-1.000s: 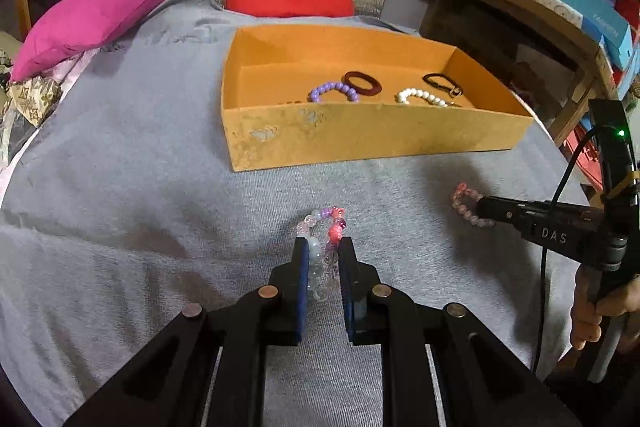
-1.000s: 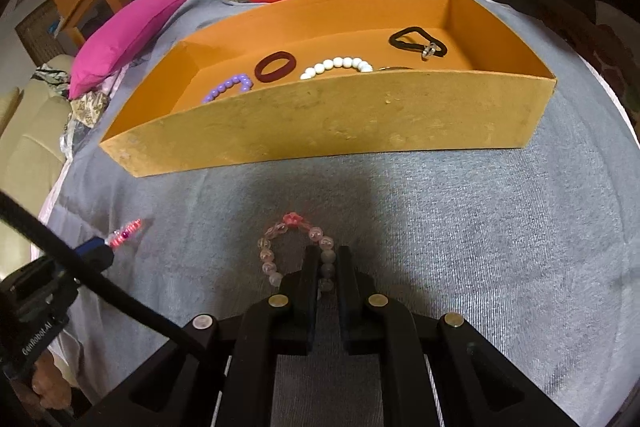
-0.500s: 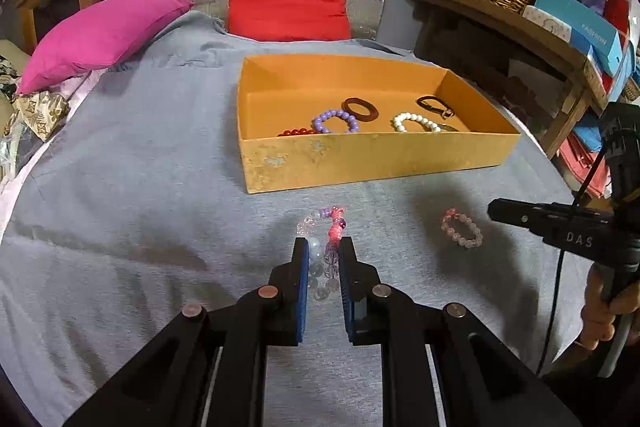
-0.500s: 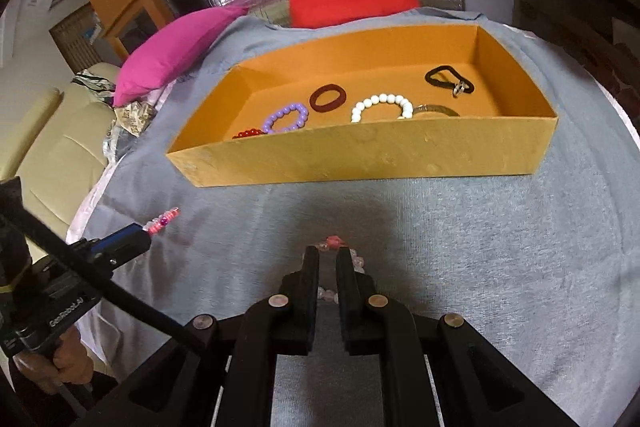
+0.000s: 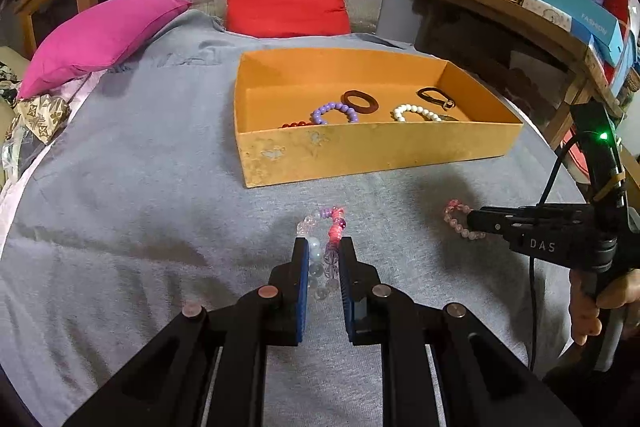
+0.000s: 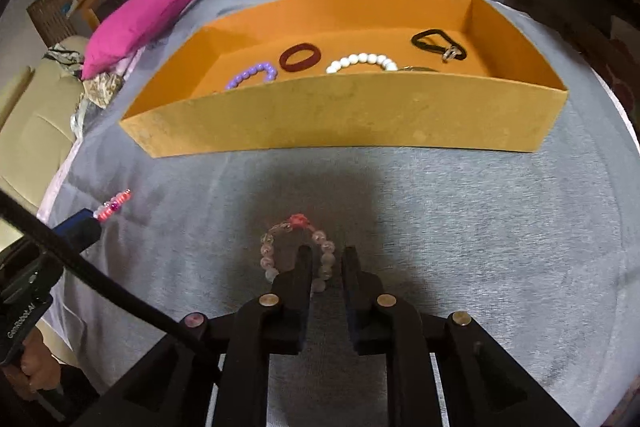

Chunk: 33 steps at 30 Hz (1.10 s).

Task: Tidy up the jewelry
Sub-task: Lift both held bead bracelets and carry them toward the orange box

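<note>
The left gripper is clamped on a multicoloured bead bracelet, its clear and pink beads pinched between the blue pads, exactly as it was a second ago; the hand has hardly moved, and the bracelet's loop appears to hang just clear of the grey bedcover, though the fisheye makes that hard to judge.

The change is on the right. The right gripper was pinched tight on the pale pink bead bracelet and lifted it half a second ago; now its jaws are opening, one side of the loop sits in the gap between the fingers without being squeezed, and the bracelet lies on the cover again, near the orange tray but outside it.

So that pickup looks undone, probably a slipped or deliberately reset grip, and it needs retaking. The tray already holds a purple bead bracelet, a maroon hair tie, a white bead bracelet and a black hair tie. Both remaining bracelets still have to go over its front wall.
</note>
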### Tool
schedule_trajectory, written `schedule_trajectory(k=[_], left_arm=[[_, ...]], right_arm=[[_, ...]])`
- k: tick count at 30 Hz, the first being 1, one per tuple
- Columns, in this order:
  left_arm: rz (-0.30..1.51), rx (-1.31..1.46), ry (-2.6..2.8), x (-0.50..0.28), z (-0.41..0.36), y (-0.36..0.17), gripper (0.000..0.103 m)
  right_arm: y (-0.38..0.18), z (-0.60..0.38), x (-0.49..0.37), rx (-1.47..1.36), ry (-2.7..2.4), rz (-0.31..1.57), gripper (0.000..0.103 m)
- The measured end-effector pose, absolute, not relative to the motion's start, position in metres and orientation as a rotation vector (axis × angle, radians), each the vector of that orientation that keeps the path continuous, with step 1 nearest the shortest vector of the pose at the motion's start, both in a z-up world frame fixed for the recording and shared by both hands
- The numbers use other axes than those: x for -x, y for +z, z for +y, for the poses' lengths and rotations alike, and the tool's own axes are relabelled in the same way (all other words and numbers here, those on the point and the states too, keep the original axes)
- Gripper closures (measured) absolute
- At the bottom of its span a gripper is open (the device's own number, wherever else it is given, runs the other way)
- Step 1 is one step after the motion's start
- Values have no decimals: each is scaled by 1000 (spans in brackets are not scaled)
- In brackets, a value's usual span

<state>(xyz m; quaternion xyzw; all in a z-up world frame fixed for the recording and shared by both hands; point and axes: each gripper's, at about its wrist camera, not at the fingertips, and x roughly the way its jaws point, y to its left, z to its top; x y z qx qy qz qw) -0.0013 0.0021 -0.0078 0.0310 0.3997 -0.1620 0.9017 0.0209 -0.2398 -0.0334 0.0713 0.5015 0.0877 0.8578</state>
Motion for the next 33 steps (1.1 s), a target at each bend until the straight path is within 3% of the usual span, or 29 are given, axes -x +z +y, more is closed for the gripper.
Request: schedule_trajectory(k=[4,6,7,12,15,33], left_arm=[[828,-61,-331,2,5,-7,88],[828,-58,-332,1,5,-7,88],[827,-56,-333,1,5,-6,88],[829,-51,-330,0,5,-7,88],[828,-50,-327,-1,6,-7,88],[812,-42,-324,-4,1,-3,88]], right_arm=[[-33,-233,-21,-118,181,1046,60],[-35,-231,-21,-100,173,1038,60],[-38,-229,-22,-96,169,1047,60],[-39,-226,-21,-56,145,1025,89],[-38,-228,-20,-74,149,1021,94],[1,-253,-6,-240,205,894,94]])
